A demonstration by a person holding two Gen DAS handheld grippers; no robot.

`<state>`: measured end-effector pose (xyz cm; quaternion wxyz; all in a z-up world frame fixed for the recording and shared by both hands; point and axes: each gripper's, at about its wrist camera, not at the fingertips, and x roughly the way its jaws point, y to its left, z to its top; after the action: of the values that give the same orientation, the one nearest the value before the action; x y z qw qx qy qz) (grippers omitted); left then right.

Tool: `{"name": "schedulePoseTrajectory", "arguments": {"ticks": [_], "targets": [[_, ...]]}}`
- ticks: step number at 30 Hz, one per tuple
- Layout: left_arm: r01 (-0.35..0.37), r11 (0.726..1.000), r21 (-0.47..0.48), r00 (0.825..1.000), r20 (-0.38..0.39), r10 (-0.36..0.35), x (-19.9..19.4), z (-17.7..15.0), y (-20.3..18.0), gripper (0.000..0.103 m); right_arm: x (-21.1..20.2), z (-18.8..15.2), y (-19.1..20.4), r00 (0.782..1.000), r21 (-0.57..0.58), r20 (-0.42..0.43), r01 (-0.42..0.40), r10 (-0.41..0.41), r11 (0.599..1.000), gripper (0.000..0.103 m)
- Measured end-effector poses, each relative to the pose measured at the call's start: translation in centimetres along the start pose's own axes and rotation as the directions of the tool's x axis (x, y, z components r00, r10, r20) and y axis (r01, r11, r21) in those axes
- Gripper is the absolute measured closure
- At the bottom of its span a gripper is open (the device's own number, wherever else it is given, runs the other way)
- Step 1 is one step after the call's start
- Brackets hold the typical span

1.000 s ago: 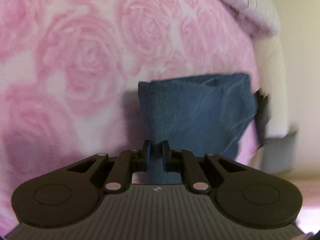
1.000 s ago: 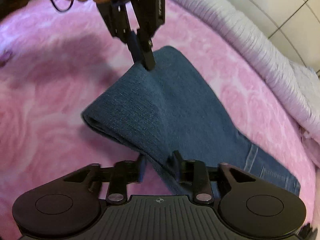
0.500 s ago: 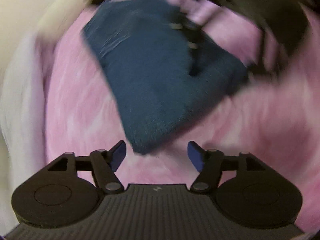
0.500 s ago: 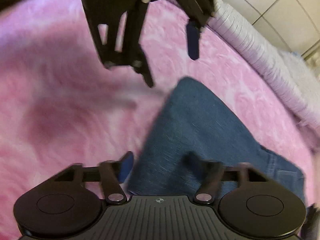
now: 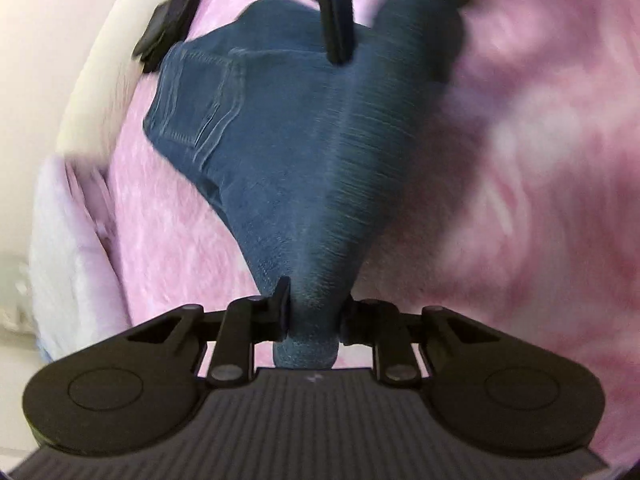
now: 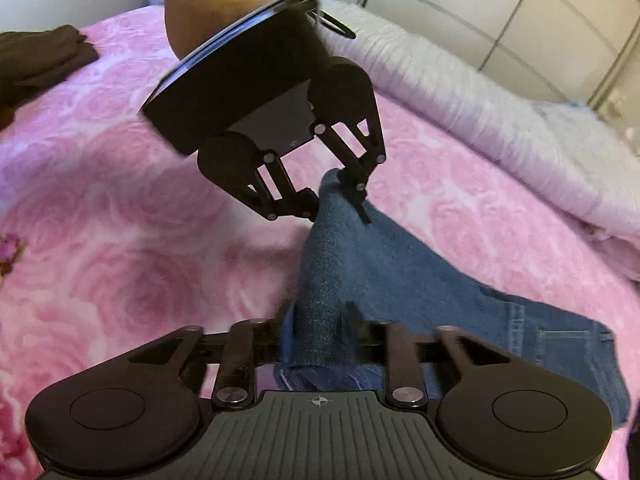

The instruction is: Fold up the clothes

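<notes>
Folded blue jeans (image 5: 280, 120) lie on a pink rose blanket, back pocket (image 5: 200, 100) showing at the far left. My left gripper (image 5: 314, 312) is shut on one end of the thick folded edge, which is raised off the blanket. At the top of the left wrist view my right gripper (image 5: 400, 8) grips the other end. In the right wrist view my right gripper (image 6: 320, 320) is shut on the jeans (image 6: 400, 272), and my left gripper (image 6: 338, 204) pinches the fold opposite, with a person's hand (image 6: 208, 8) behind it.
The pink rose blanket (image 6: 120, 240) covers the bed. A fluffy pale blanket (image 6: 460, 92) is bunched along the far side. A dark brown garment (image 6: 40, 56) lies at the back left. A black object (image 5: 172, 20) sits at the bed's edge. Tiled wall behind.
Half a second ago both grippers were open above the jeans. Now both have shut on the folded edge, one at each end, and the fold is lifted between them.
</notes>
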<state>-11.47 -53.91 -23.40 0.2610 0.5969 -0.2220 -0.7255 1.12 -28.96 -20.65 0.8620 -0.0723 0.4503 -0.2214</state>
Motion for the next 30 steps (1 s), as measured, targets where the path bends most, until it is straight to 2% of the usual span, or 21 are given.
{"name": "schedulePoseTrajectory", "arguments": {"ticks": [1, 2, 5, 9, 10, 12, 13, 16, 20, 23, 26, 30], "targets": [[0.021, 0.998, -0.051, 1.000, -0.002, -0.021, -0.1, 0.1, 0.7, 0.087, -0.2, -0.2, 0.6, 1.000, -0.006, 0.005, 0.031, -0.031, 0.999, 0.026], [0.042, 0.994, -0.101, 0.999, -0.002, -0.042, -0.3, 0.2, 1.5, 0.087, -0.3, -0.5, 1.2, 0.999, -0.014, 0.007, 0.046, -0.046, 0.999, 0.023], [0.092, 0.977, -0.192, 0.996, -0.001, -0.094, -0.6, 0.4, 3.2, 0.087, 0.3, -1.4, 3.3, 0.996, -0.065, 0.005, 0.093, -0.093, 0.994, 0.022], [0.114, 0.975, -0.193, 0.993, -0.007, -0.117, -1.2, 1.1, 4.0, 0.087, 2.9, -2.2, 4.0, 0.979, -0.129, -0.013, 0.200, -0.204, 0.971, 0.022], [0.113, 0.976, -0.187, 0.993, -0.010, -0.117, -1.4, 1.3, 4.0, 0.087, 3.6, -2.5, 3.8, 0.972, -0.141, -0.020, 0.228, -0.233, 0.964, 0.023], [0.103, 0.980, -0.170, 0.994, -0.016, -0.107, -1.8, 1.6, 3.9, 0.087, 4.7, -3.1, 2.7, 0.967, -0.144, -0.061, 0.236, -0.246, 0.961, 0.049], [0.098, 0.982, -0.162, 0.995, -0.019, -0.102, -1.9, 1.8, 3.9, 0.087, 5.0, -3.5, 1.9, 0.969, -0.138, -0.083, 0.219, -0.232, 0.966, 0.079], [0.083, 0.987, -0.137, 0.996, -0.027, -0.087, -2.5, 2.4, 3.8, 0.087, 3.4, -3.6, 0.3, 0.983, -0.121, -0.095, 0.146, -0.158, 0.982, 0.089], [0.080, 0.978, -0.192, 0.995, -0.044, -0.090, -6.8, 2.7, 3.2, 0.087, -1.6, -2.3, 0.0, 0.997, -0.082, -0.064, 0.049, -0.054, 0.995, 0.090], [0.139, 0.960, -0.242, 0.985, -0.069, -0.160, -10.6, 3.8, 2.3, 0.087, -5.3, -1.8, -0.1, 0.998, -0.056, -0.035, -0.056, 0.054, 0.997, 0.090], [0.209, 0.938, -0.275, 0.969, -0.069, -0.236, -13.1, 5.2, 3.2, 0.087, -8.7, -1.8, -1.5, 0.983, -0.004, -0.005, -0.186, 0.186, 0.983, 0.090], [0.256, 0.910, -0.325, 0.956, -0.056, -0.289, -13.9, 8.1, 9.2, 0.085, -11.4, -2.0, -8.3, 0.959, 0.153, 0.055, -0.283, 0.278, 0.947, 0.090]]}}
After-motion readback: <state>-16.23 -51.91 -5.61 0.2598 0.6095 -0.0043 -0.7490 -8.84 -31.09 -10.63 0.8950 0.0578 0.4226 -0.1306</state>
